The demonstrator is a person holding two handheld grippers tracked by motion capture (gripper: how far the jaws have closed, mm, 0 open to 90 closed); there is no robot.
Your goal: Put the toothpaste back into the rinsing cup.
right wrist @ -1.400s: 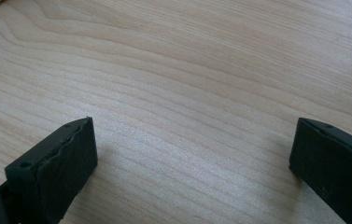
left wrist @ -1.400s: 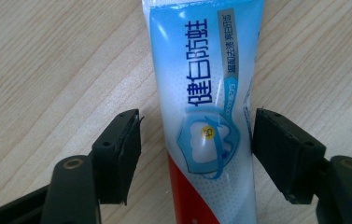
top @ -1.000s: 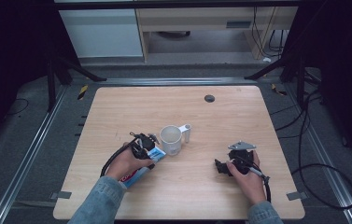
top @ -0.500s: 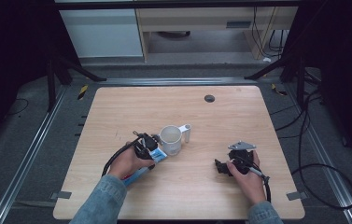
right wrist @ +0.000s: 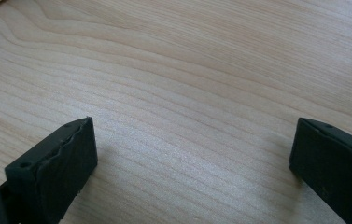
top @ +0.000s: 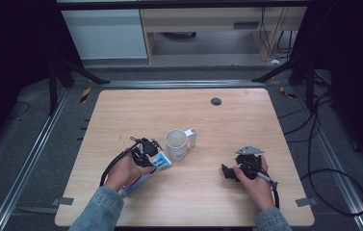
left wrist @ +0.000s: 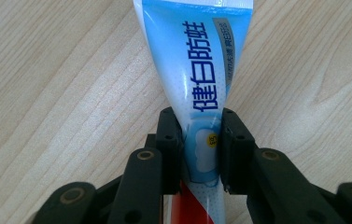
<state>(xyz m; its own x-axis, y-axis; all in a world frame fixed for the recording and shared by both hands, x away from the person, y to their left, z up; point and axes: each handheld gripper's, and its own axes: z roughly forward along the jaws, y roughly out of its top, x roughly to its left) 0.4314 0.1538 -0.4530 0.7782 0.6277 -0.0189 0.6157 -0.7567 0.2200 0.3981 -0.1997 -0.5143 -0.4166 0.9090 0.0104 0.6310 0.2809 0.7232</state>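
Toothpaste tube (left wrist: 197, 88) | flat on desk (top: 246, 115), just left of white mug (top: 176, 144) | left gripper (left wrist: 197, 149) fingers have just closed, pinching tube mid-body for lifting | right gripper (right wrist: 192, 158) fingers spread, idle right of mug

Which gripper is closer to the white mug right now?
Left. The left gripper, clamped on the toothpaste tube, sits just beside the white mug; the right gripper rests open, farther off on the mug's other side.

Blue/white toothpaste tube (left wrist: 197, 79) w/ red end; white mug (top: 176, 144); black tools.
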